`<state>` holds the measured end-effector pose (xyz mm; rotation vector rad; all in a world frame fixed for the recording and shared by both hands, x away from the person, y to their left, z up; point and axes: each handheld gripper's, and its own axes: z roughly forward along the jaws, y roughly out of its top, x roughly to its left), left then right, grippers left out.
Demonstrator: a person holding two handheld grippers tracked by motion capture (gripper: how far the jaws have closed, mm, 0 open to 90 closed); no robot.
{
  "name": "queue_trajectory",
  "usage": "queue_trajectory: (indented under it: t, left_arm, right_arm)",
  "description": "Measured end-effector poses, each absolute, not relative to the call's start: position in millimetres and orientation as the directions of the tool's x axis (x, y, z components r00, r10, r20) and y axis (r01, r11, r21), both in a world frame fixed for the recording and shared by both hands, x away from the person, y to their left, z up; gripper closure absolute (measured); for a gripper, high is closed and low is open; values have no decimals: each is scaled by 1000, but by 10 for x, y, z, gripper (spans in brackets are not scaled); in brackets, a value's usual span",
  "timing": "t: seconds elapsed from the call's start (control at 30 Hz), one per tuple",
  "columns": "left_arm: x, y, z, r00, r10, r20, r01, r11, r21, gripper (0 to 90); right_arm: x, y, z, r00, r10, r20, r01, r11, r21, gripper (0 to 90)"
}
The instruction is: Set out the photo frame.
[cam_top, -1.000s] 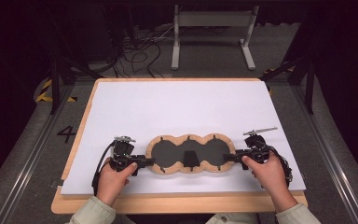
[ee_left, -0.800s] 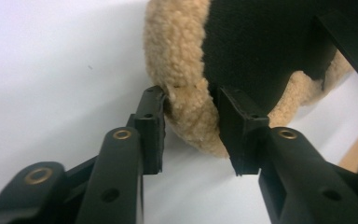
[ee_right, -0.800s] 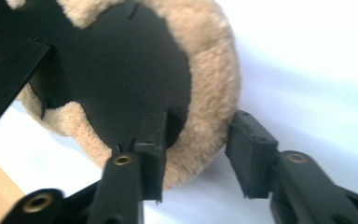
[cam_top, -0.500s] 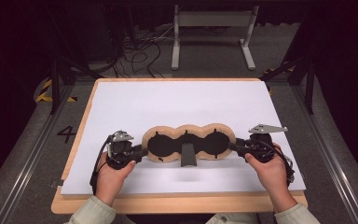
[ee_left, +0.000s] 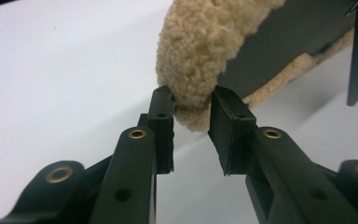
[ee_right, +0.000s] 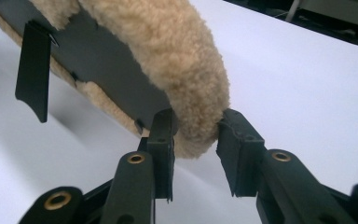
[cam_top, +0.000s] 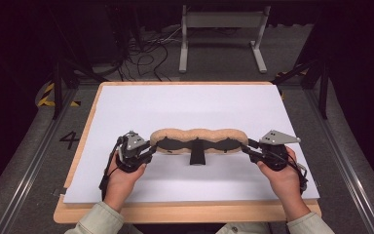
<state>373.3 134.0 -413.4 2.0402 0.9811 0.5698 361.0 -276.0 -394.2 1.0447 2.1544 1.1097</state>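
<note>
A long three-lobed pad (cam_top: 197, 136) with tan fleece edging and a dark grey face hangs above the white sheet (cam_top: 185, 107), held by both ends. My left gripper (cam_top: 153, 146) is shut on its left end; in the left gripper view the jaws pinch the fleece rim (ee_left: 200, 51) at the gripper (ee_left: 191, 121). My right gripper (cam_top: 247, 147) is shut on the right end, with the fleece (ee_right: 168, 51) squeezed between the jaws of the gripper (ee_right: 196, 135). A black strap (cam_top: 196, 157) dangles from the pad's middle, the same strap (ee_right: 32, 70) seen in the right gripper view.
The white sheet lies on a wooden board (cam_top: 175, 214). Behind the table stand a grey metal frame (cam_top: 221, 29) and tangled cables (cam_top: 146, 53). A painted 4 (cam_top: 69, 140) marks the floor at left. Rails run along both sides.
The pad lay flat with its dark openings facing up; now it is lifted and tipped onto its edge, fleece rim up. Both grippers have risen slightly and spread outward with it.
</note>
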Motion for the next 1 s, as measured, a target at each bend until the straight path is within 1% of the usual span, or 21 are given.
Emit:
queue_trajectory:
  t: [0.1,0.17,0.2,0.27,0.47,0.53,0.6,0.63,0.8,0.87,0.93,1.0]
  left_arm:
    - [3771,1316,-4180,604,793,83,441,-419,794,710]
    - [3820,1319,-4242,614,786,72,452,-425,785,710]
    - [3820,1319,-4242,614,786,72,452,-425,785,709]
    - [3849,1312,-4292,616,784,79,451,-433,780,706]
    - [3856,1319,-4300,624,778,79,446,-437,781,688]
    - [3851,1322,-4303,628,776,67,449,-430,783,670]
    - [3831,1316,-4296,634,771,63,456,-438,775,612]
    - [3817,1317,-4288,636,769,66,454,-442,773,599]
    - [3713,1401,-4238,635,772,32,482,-428,764,571]
    - [3653,1448,-4213,624,781,15,501,-415,759,591]
    - [3592,1487,-4173,634,774,-13,505,-400,765,664]
    - [3549,1505,-4113,658,752,-26,486,-398,778,742]
  right_arm:
    - [3616,-2775,-3992,-586,804,-96,405,394,825,691]
    - [3617,-2779,-4029,-585,805,-99,417,403,815,737]
    - [3617,-2779,-4029,-585,805,-99,417,403,815,737]
    - [3633,-2776,-4093,-585,807,-85,448,408,795,735]
    - [3625,-2778,-4113,-583,808,-83,443,402,801,728]
    - [3627,-2787,-4109,-587,807,-69,450,396,800,712]
    - [3628,-2796,-4106,-596,801,-52,454,389,801,695]
    - [3625,-2802,-4104,-603,796,-54,449,394,802,690]
    - [3589,-2812,-4076,-634,771,-66,439,429,789,614]
    - [3573,-2811,-4062,-638,767,-68,441,437,784,581]
    - [3561,-2822,-4043,-632,771,-85,433,441,786,585]
    - [3557,-2839,-4023,-628,773,-93,430,444,786,601]
